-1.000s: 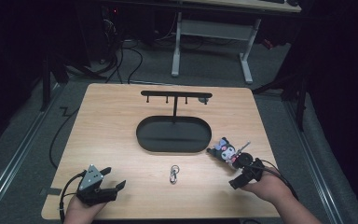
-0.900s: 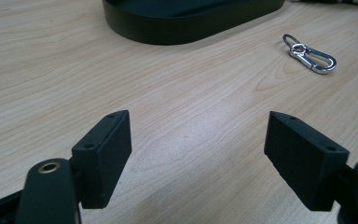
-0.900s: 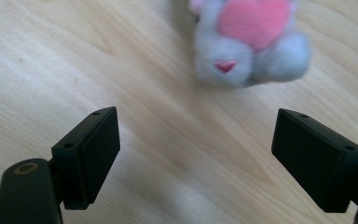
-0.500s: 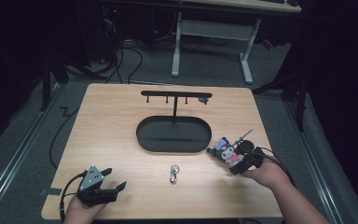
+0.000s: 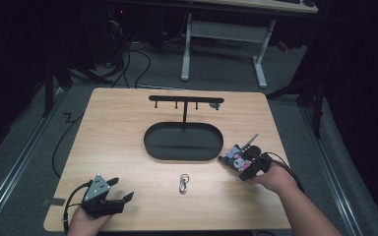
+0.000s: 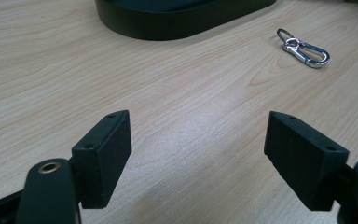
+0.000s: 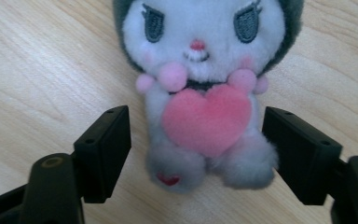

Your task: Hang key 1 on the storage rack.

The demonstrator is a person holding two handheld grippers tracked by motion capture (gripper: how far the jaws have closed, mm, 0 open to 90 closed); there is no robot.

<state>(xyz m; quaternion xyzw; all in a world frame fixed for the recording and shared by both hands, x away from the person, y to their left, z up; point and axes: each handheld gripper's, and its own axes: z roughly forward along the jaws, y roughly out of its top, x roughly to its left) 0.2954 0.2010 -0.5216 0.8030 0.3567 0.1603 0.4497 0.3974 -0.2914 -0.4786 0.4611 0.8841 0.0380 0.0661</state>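
Observation:
A small plush toy (image 7: 200, 84) with a white face, dark hood and pink heart lies on the wooden table (image 5: 128, 132), at the right (image 5: 235, 158). My right gripper (image 7: 196, 144) is open, its jaws on either side of the toy's lower body without closing on it; from above it sits at the toy's near right side (image 5: 246, 167). A silver carabiner clip (image 5: 183, 184) lies at the table's middle front, also at the upper right of the left gripper view (image 6: 304, 48). My left gripper (image 5: 117, 191) rests open at the front left, nothing between its jaws (image 6: 198, 154).
A black oval tray base (image 5: 183, 142) with a post and a hook bar (image 5: 186, 100) stands mid-table; its rim (image 6: 182, 18) is ahead of the left gripper. A cable trails off the table's left side. Dark floor and a desk frame lie beyond the far edge.
My right gripper has moved forward and left, up to the plush toy, so that its open jaws now straddle it. The left gripper has stayed in place.

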